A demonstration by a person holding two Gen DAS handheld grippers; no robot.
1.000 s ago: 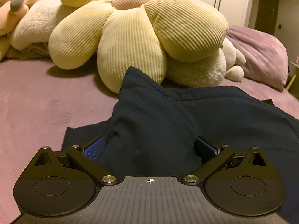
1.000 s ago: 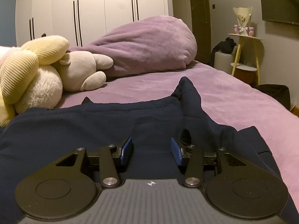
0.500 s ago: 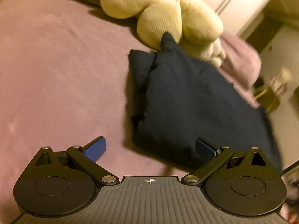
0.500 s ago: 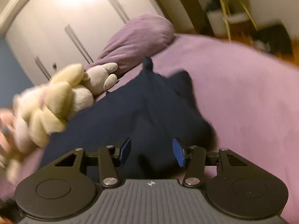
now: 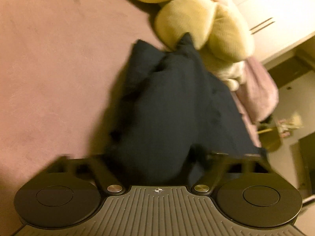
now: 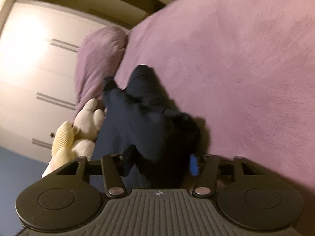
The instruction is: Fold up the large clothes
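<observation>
We see the dark navy garment lying on the bed, bunched between each hand-held gripper's wide-spread jaws, left and right; whether either grips, we cannot tell. Soft, limp, fairly heavy cloth: we'd pinch its corners or hem.

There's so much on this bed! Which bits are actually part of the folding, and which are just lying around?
Part of the job:
dark navy garment
left gripper
right gripper
purple bed cover, the work surface

Just lying about:
yellow flower cushion
cream plush toy
purple pillow
white wardrobe
</observation>
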